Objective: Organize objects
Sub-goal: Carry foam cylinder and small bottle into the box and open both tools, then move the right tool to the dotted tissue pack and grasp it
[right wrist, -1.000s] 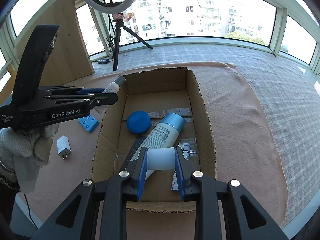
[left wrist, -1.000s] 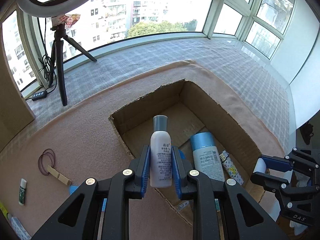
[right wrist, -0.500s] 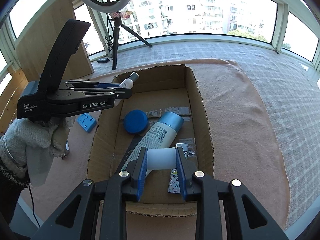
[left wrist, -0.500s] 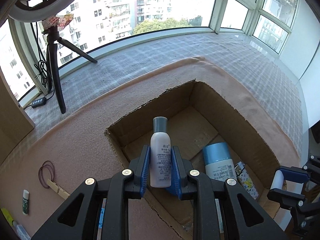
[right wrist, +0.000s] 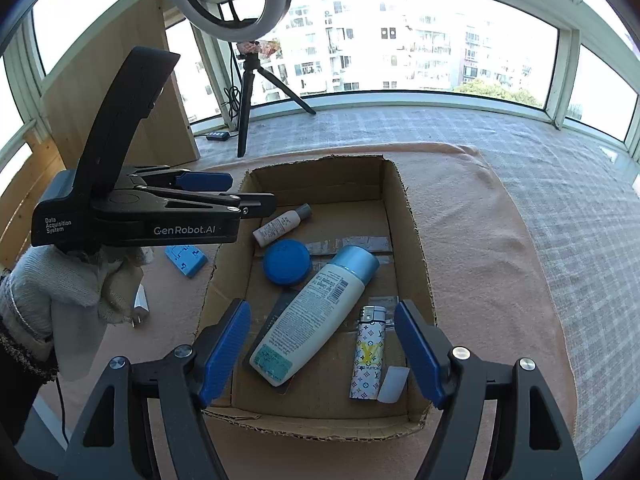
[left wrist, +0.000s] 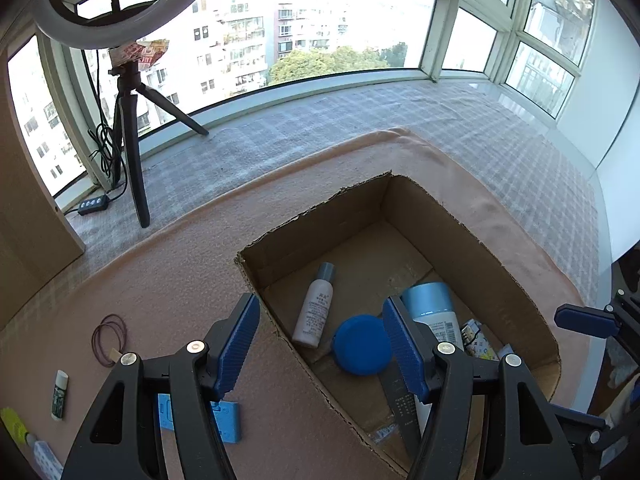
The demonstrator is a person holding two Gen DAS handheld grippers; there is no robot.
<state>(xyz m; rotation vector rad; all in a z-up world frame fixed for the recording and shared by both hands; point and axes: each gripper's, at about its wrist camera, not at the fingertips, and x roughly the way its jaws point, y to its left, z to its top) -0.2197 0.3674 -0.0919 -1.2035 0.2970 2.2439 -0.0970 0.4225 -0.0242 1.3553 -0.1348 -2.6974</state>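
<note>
An open cardboard box lies on the pink cloth. Inside lie a small white bottle with a grey cap, a blue round lid, a large white bottle with a light-blue cap, a patterned lighter and a small white roll. My left gripper is open and empty above the box's left edge; it also shows in the right wrist view. My right gripper is open and empty above the box's near end.
On the cloth left of the box lie a blue block, a white charger plug, rubber bands and a small white tube. A ring light on a tripod stands at the back by the window.
Both grippers have opened. The left one let go of the small white bottle, which now lies in the box. The right one let go of the white roll, now beside the lighter.
</note>
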